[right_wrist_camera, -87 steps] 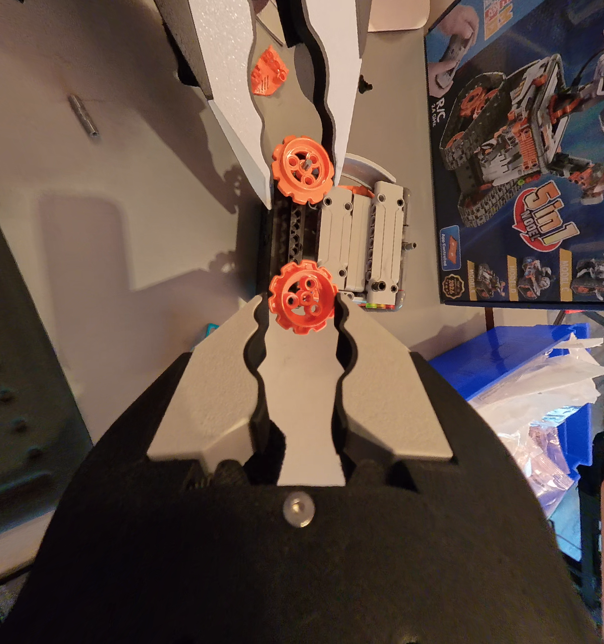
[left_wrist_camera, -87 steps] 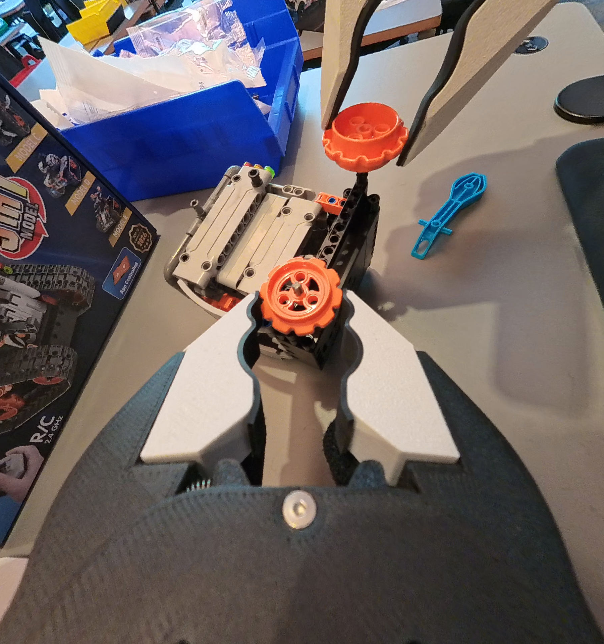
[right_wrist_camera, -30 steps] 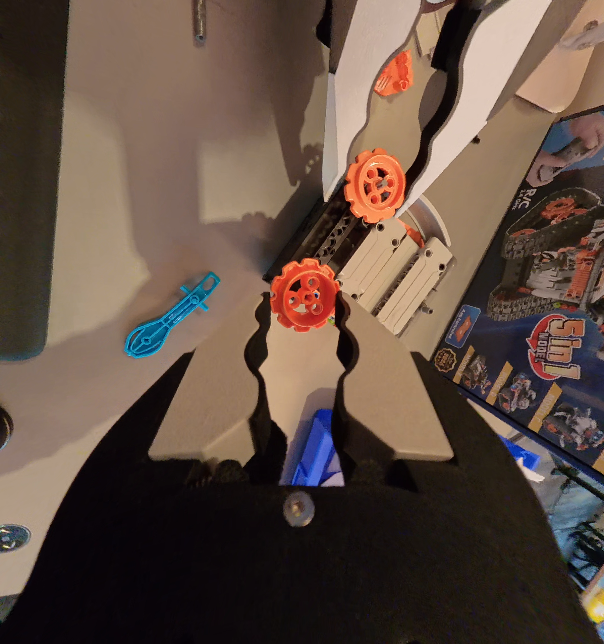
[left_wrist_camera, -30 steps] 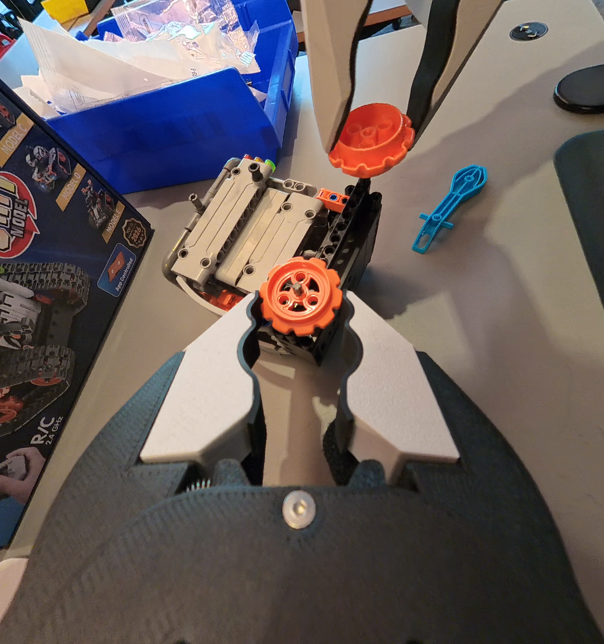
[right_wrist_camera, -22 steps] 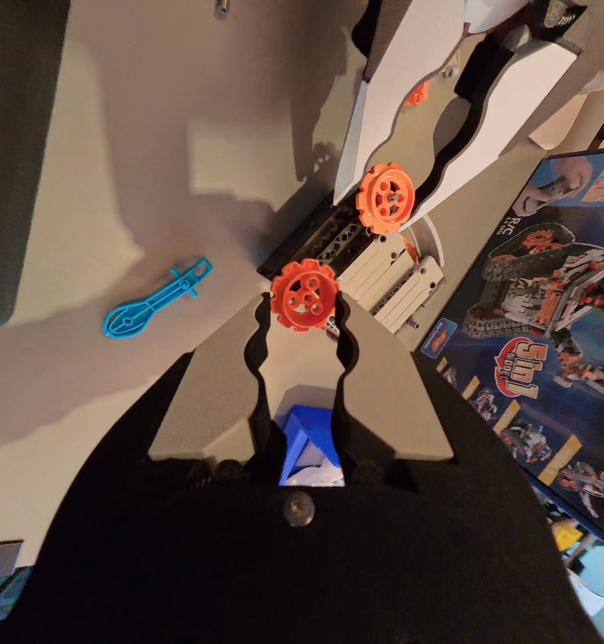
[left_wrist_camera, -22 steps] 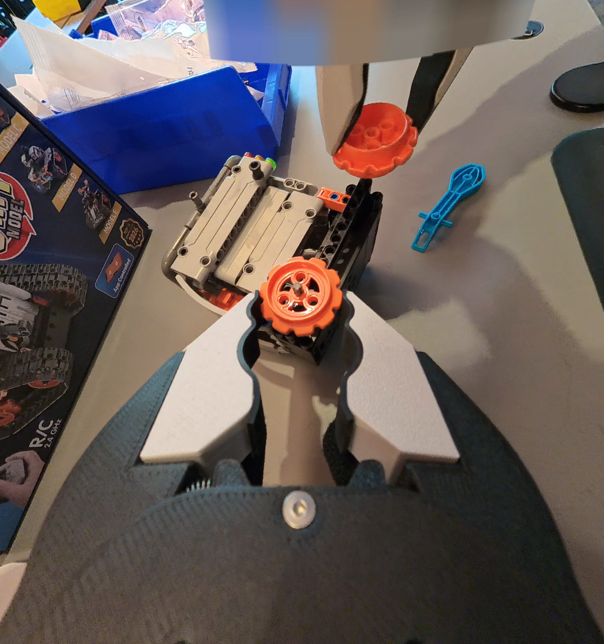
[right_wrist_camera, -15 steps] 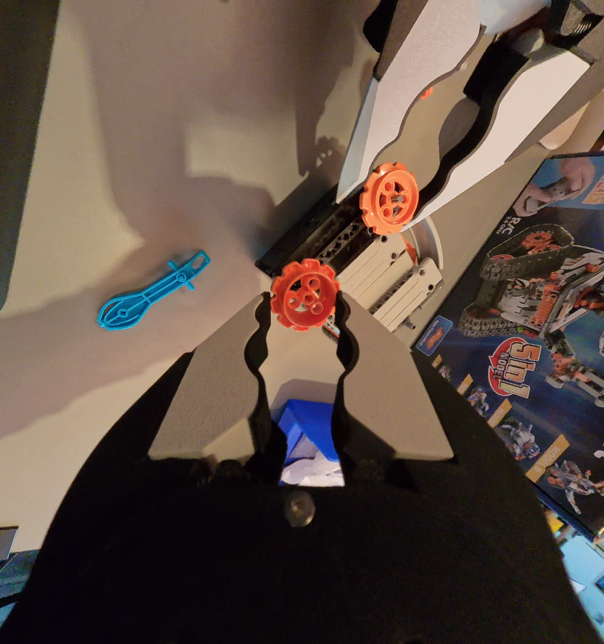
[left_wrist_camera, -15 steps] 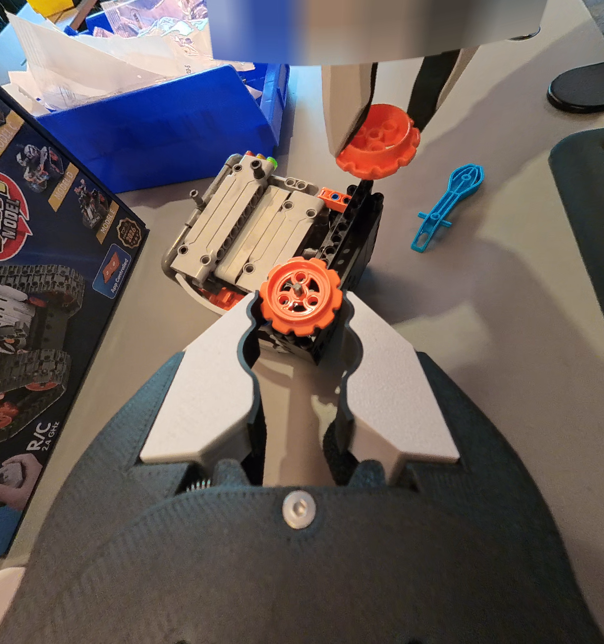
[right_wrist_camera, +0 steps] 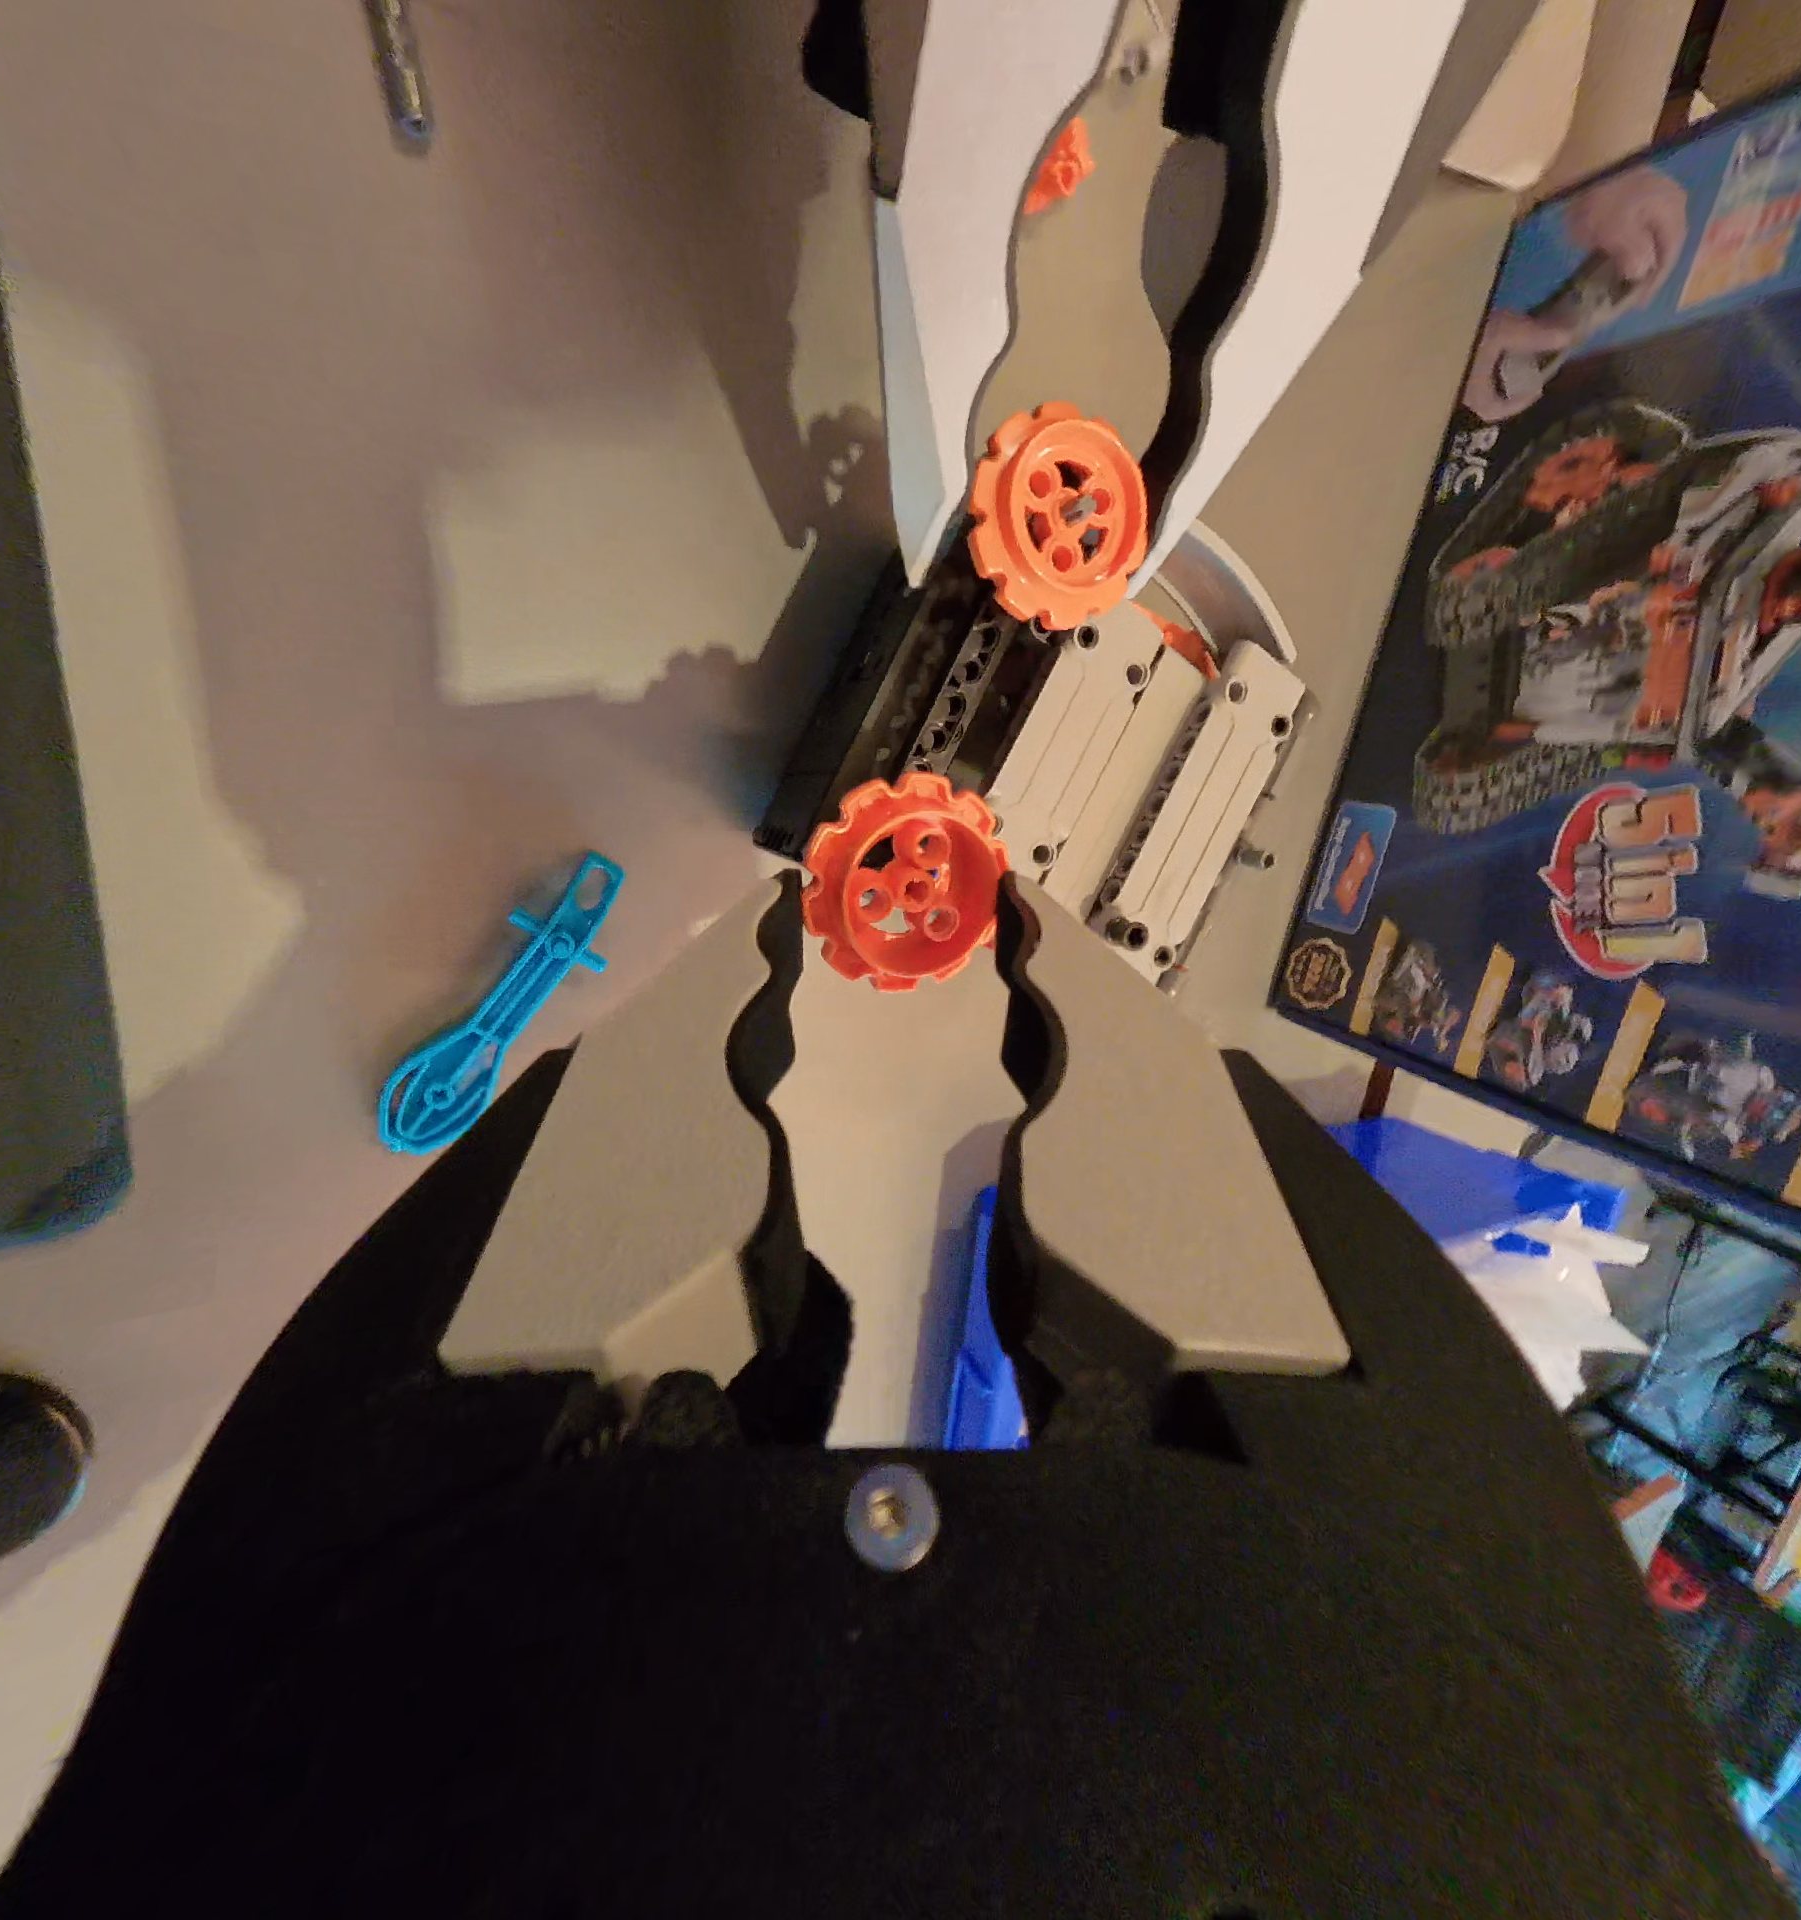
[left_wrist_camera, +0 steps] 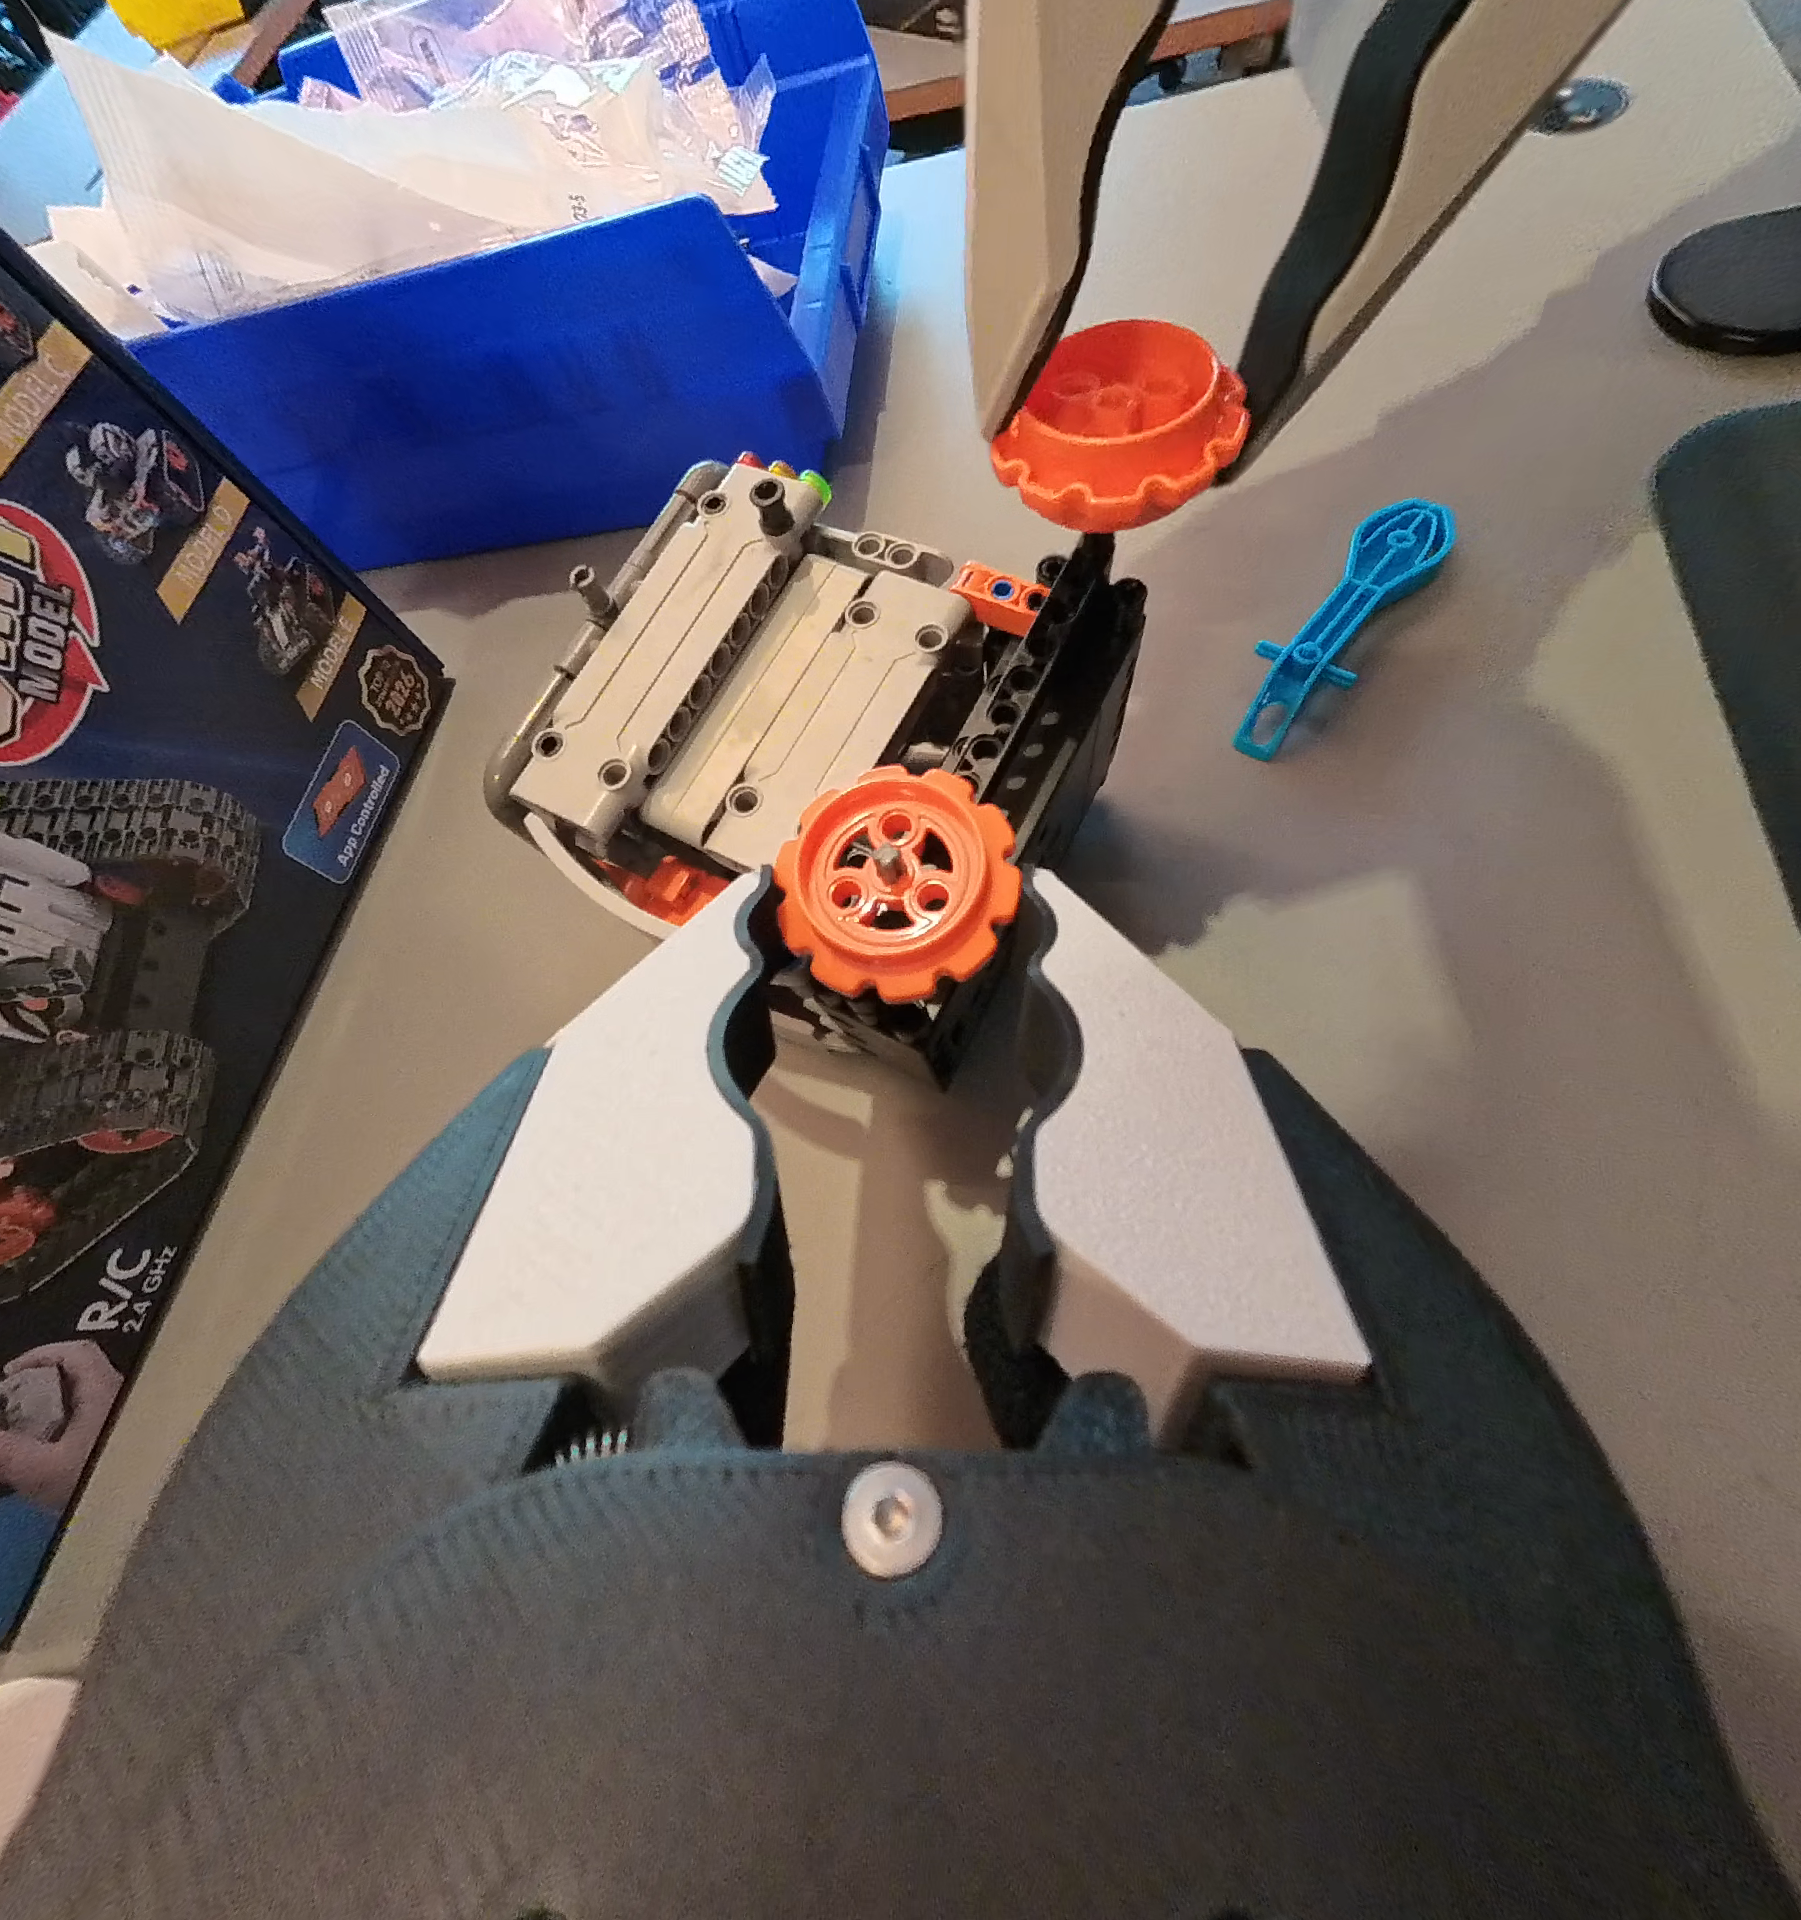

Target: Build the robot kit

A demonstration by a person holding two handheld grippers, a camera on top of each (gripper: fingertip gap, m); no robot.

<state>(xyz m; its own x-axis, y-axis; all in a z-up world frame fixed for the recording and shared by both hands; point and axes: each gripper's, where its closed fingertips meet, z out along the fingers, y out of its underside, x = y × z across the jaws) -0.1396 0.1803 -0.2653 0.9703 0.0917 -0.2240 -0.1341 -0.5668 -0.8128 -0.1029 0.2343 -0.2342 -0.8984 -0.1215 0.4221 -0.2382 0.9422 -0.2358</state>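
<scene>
- Left hand-held gripper (left_wrist_camera: 891, 914): held low, angled down toward the grey counter (left_wrist_camera: 1498, 1039); its white fingers are clamped on the near orange toothed plastic wheel (left_wrist_camera: 896, 883), one finger on each side.
- That wheel sits on an axle at the near end of the grey-and-black building-brick model (left_wrist_camera: 771, 686), directly ahead of the fingertips.
- Right hand-held gripper (right_wrist_camera: 901, 888): comes in from the opposite side, pointing steeply down; its fingers are closed on the far orange toothed wheel (right_wrist_camera: 901, 878), at the model's other end.
- Blue plastic brick-separator tool (left_wrist_camera: 1332, 634): flat on the counter, right of the left hand-held gripper, apart from the model.
- Printed toy box (left_wrist_camera: 96, 831) and blue plastic bin (left_wrist_camera: 522, 364): to its left.
</scene>
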